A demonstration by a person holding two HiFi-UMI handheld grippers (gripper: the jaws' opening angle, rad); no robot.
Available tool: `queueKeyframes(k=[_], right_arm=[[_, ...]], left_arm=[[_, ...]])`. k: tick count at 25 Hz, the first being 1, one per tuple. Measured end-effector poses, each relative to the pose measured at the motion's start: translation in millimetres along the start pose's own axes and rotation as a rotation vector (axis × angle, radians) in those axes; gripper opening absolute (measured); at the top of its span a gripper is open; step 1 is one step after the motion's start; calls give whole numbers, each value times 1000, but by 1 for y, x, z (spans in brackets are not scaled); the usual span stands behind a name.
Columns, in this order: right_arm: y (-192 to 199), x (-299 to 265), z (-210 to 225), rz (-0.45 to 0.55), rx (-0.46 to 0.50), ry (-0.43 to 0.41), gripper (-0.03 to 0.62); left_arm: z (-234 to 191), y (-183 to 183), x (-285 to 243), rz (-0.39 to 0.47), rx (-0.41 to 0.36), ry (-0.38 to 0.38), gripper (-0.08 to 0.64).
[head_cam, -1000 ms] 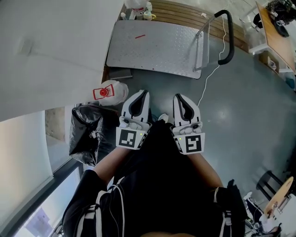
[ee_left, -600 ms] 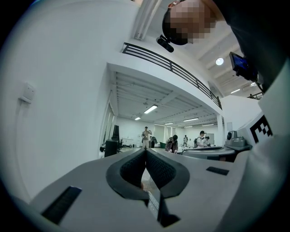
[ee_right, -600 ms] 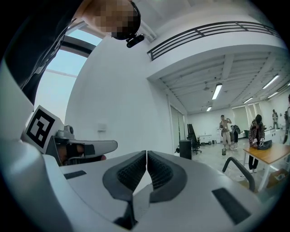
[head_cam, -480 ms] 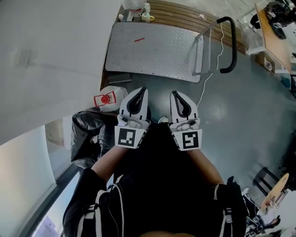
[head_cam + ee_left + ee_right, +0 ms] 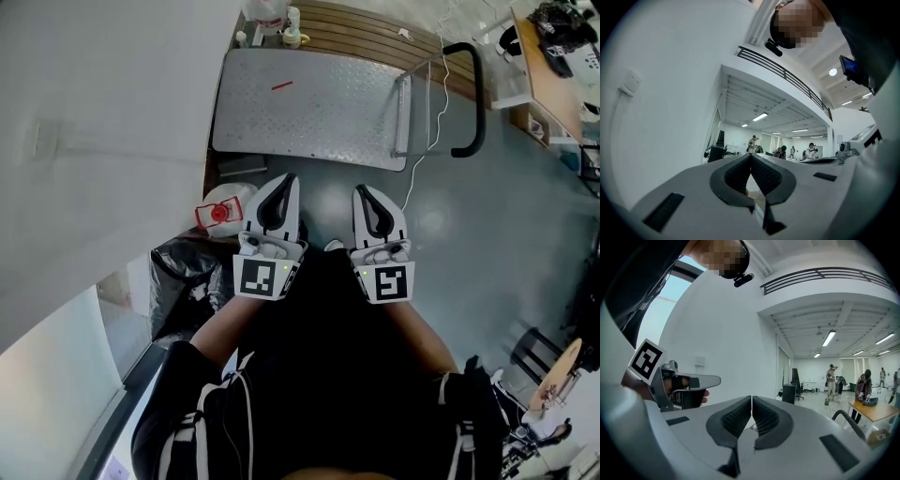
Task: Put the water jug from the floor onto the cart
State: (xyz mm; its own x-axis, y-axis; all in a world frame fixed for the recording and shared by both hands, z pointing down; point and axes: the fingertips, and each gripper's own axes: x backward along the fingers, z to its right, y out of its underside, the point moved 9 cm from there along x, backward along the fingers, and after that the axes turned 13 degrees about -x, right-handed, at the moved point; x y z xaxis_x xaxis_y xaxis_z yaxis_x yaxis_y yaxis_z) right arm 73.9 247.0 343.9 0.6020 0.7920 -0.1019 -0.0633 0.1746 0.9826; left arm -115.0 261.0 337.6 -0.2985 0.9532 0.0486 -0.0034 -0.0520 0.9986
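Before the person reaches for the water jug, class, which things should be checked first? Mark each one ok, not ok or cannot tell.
1. Water jug in sight on the floor, red cap showing: ok.
2. Cart deck has bare room for the jug: ok.
3. Left gripper open to take the jug: not ok; jaws together, nothing between them.
4. Right gripper open to help: not ok; jaws together, empty.
5. Space around the jug: cannot tell; a black bag lies close beside it, and contact is unclear.
6. Cap tight, jug full or empty: cannot tell.
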Motion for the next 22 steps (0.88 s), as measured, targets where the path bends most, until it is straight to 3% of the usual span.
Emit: queueKeyframes(k=[4, 11, 22], right_arm=[[-2, -15, -7, -13, 14, -5, 20], [2, -36, -5, -45, -28, 69, 20], [-15, -77, 29, -37, -53, -48, 20]], left_arm=[[-19, 9, -7, -4, 34, 22, 18], [-43, 14, -23, 18, 57, 74, 18], [-53, 12, -41, -31, 34, -80, 18]])
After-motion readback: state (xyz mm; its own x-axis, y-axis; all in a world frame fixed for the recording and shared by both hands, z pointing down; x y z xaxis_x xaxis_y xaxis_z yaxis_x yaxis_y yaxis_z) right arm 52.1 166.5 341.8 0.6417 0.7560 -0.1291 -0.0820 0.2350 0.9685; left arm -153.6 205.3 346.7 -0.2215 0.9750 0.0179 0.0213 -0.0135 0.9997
